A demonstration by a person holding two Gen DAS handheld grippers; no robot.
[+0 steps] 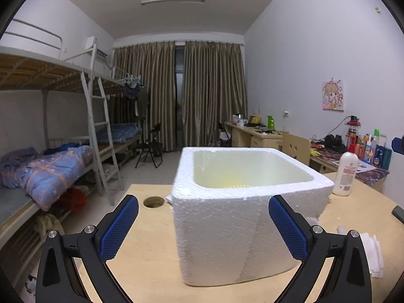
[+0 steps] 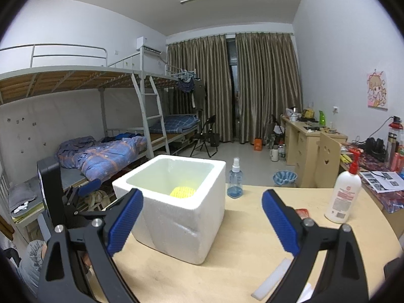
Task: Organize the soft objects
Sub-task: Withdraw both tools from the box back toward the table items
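A white foam box (image 1: 227, 227) stands on the pale wooden table (image 1: 141, 252), its open top facing up. At its bottom lies a yellow soft thing with a waffle texture (image 2: 183, 192), seen only as a yellow edge (image 1: 232, 183) in the left wrist view. My left gripper (image 1: 203, 202) is open right in front of the box's near wall, with its pads off the foam. My right gripper (image 2: 203, 195) is open and empty, a little back from the foam box (image 2: 176, 217). The left gripper's black body (image 2: 50, 189) shows at that box's left.
A white lotion bottle with a red pump (image 2: 343, 192) stands right of the box, and a clear spray bottle (image 2: 235, 181) behind it. A white foam strip (image 2: 272, 280) lies near the front edge. The table has a round hole (image 1: 153, 201). Folded white tissues (image 1: 373, 252) lie at right.
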